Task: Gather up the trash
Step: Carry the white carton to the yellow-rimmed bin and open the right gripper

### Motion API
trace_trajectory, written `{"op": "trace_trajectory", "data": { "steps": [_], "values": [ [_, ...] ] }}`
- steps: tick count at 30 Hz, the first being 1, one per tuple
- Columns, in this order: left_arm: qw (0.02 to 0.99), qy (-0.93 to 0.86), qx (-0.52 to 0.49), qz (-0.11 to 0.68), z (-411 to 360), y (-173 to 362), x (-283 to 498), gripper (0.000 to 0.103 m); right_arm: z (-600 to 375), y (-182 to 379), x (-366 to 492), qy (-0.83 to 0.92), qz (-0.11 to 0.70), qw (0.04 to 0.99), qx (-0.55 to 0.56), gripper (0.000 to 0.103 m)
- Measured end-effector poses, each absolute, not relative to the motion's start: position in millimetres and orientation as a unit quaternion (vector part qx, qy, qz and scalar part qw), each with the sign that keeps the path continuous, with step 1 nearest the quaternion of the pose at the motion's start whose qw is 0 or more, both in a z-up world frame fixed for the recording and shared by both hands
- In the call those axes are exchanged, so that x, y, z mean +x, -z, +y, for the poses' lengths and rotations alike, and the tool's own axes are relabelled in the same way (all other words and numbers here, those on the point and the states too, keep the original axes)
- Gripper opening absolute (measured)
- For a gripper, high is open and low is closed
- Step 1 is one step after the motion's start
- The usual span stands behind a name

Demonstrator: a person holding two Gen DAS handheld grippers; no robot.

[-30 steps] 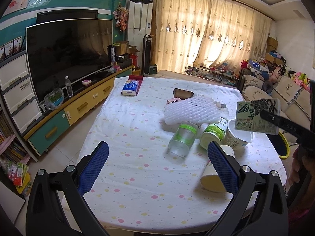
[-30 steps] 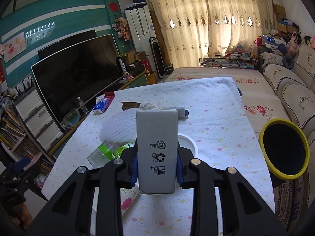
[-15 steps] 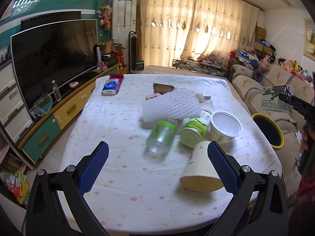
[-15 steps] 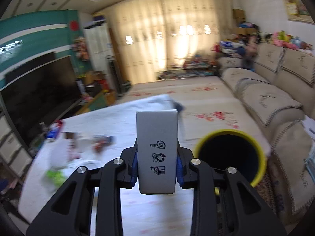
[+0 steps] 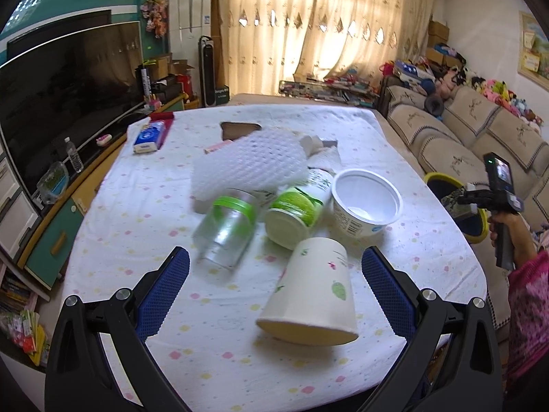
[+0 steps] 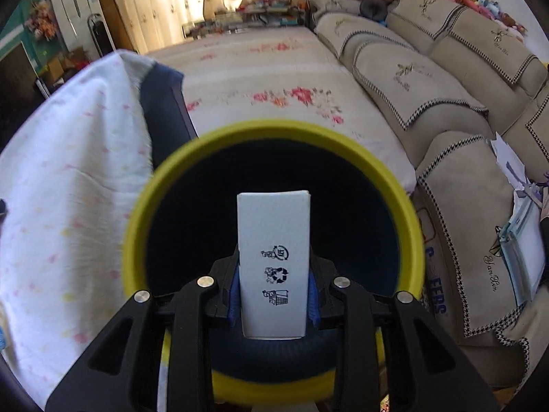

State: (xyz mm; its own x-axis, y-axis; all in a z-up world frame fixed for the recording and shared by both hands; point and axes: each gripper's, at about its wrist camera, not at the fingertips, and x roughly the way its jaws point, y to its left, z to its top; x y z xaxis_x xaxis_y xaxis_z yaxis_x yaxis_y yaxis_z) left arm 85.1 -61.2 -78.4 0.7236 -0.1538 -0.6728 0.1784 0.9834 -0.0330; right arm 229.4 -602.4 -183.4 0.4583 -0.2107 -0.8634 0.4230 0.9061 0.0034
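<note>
Holding a small white carton (image 6: 273, 264) upright in our right gripper (image 6: 273, 295), we point it down at the dark mouth of a yellow-rimmed bin (image 6: 137, 206) that stands on the floor just beside the right edge of the table (image 5: 113, 226). The blue pads are clamped on the carton's two narrow sides, low on its body, and its printed recycling marks face us. We judge it empty and light, a thin card box that would dent under a hard squeeze, so a light pinch across the flat sides is enough.

Our left gripper (image 5: 274, 288) hangs over the near end of the table, its blue pads spread wide with nothing between them. In front of it lies a paper cup (image 5: 310, 295) on its side, open end toward us: light, soft-walled, best taken across its middle. Beyond it lie a clear jar with a green lid (image 5: 226, 228), probably harder and more slippery, a green-capped bottle (image 5: 295, 211), an open white tub (image 5: 365, 202), and a sheet of white foam netting (image 5: 248, 164), soft and springy.
</note>
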Motion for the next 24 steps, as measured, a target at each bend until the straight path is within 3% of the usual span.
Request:
{"op": "trace_trajectory", "data": {
  "steps": [11, 24],
  "values": [
    [0.909, 0.106, 0.031, 0.402, -85, 106, 105, 0.099, -615, 217, 247, 0.177, 0.519, 0.829, 0.113, 0.031],
    [0.894, 0.112, 0.054, 0.430, -95, 124, 114, 0.099, -590, 187, 213, 0.144, 0.487, 0.856, 0.100, 0.041]
  ]
}}
